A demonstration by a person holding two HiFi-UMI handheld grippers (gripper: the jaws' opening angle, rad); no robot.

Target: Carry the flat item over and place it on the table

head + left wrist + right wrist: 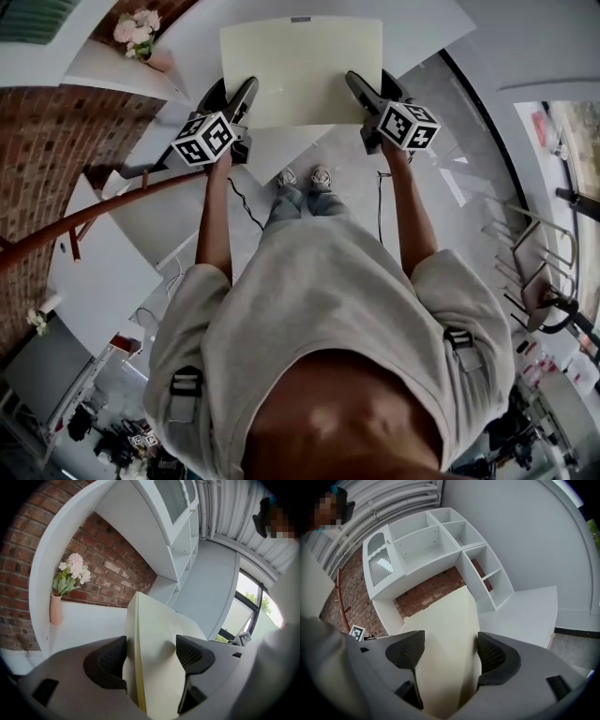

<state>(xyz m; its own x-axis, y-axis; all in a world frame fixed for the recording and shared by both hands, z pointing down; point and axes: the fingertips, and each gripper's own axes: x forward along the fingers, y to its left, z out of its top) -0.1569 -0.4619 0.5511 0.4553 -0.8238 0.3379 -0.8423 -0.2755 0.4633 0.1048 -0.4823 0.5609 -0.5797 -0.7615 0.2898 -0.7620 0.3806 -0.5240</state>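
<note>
The white surface (427,33) runs along the brick wall (117,569). The flat cream board (300,70) is held out in front of the person, overlapping this surface in the head view; contact cannot be determined. The left gripper (246,94) has its jaws clamped on the board's left edge. The right gripper (359,89) has its jaws clamped on the right edge. A pink vase (56,609) of flowers stands on the surface.

The head camera is looking steeply down. Both gripper cameras are peering closely along their jaws, sharing the cream panel (300,70).
</note>
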